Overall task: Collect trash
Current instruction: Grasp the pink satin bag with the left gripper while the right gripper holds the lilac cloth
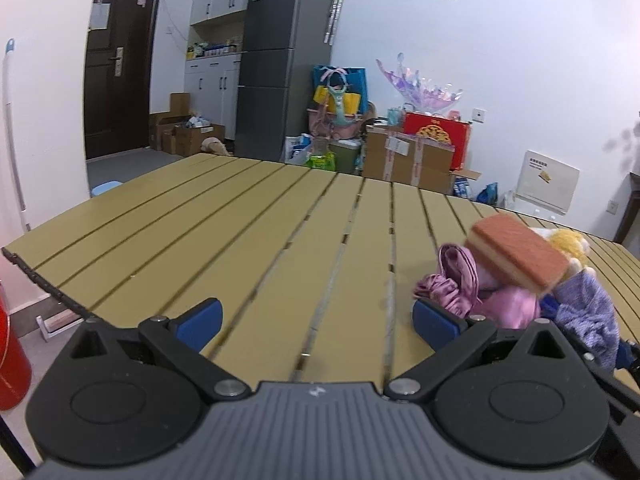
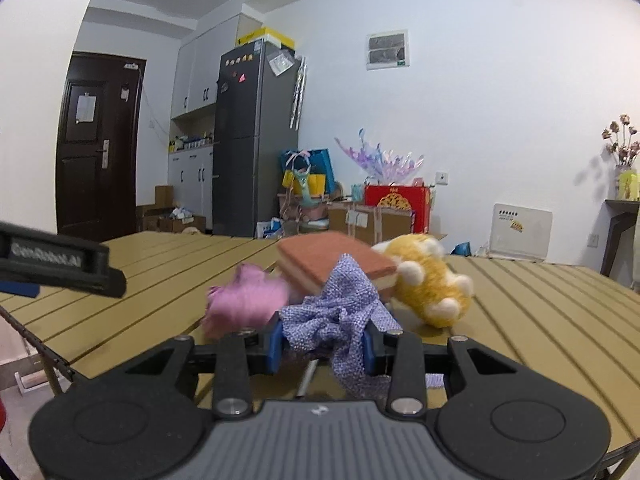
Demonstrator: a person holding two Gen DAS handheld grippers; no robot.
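Observation:
My right gripper [image 2: 323, 346] is shut on a crumpled purple-blue woven cloth [image 2: 340, 308], which bunches up between its blue pads and hangs below them. The same cloth [image 1: 586, 316] shows at the right of the left wrist view. Behind it lie a pink satin cloth [image 2: 246, 304], an orange-topped sponge [image 2: 336, 260] and a yellow plush toy [image 2: 430, 280] on the slatted tan table [image 2: 540, 312]. My left gripper [image 1: 316, 320] is open over the bare table [image 1: 240, 220], with the pink cloth [image 1: 460, 280] just beyond its right pad and the sponge [image 1: 520, 252] above that.
Part of the left gripper's body [image 2: 60, 260] crosses the left edge of the right wrist view. A red cylinder [image 1: 10, 356] stands off the table's left edge. Beyond the table are a grey fridge [image 1: 284, 60], cardboard boxes [image 1: 404, 160] and a dark door [image 1: 116, 60].

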